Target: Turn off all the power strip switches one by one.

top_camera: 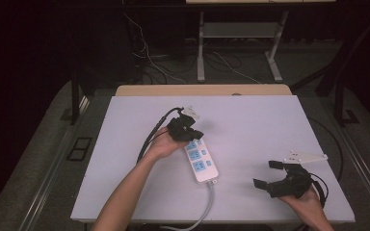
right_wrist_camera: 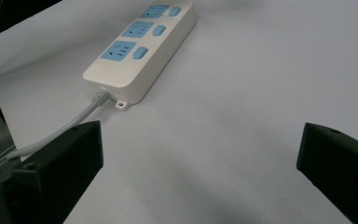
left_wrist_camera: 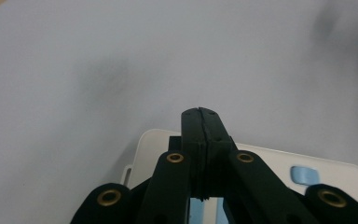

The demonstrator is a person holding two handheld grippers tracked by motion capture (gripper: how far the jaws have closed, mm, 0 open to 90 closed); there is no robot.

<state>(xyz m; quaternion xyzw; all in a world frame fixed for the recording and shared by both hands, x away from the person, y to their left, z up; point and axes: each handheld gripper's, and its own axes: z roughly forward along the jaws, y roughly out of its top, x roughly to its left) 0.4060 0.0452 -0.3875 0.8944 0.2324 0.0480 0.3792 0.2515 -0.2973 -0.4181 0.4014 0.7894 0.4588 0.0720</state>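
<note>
Your left gripper, jaws pressed together with nothing between them, hovers over the far end of the white plastic power strip with blue sockets, which lies mid-table on the pale grey table. Your right gripper rests wide and empty, well apart near the table's front right.

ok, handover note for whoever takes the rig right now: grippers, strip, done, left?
Left gripper: jaws together, nothing between them, over the far end of the power strip; contact with it cannot be told.
Right gripper: jaws wide open, empty, resting low at the near right of the table, well apart from the strip.
Strip: flat at mid-table, three blue sockets with a switch beside each, cord running off the near edge. Nothing plugged in.
Done: nothing visibly changed on the strip.
Left: likely the far switch or socket, where the left gripper is; switch states are too small to read.
</note>
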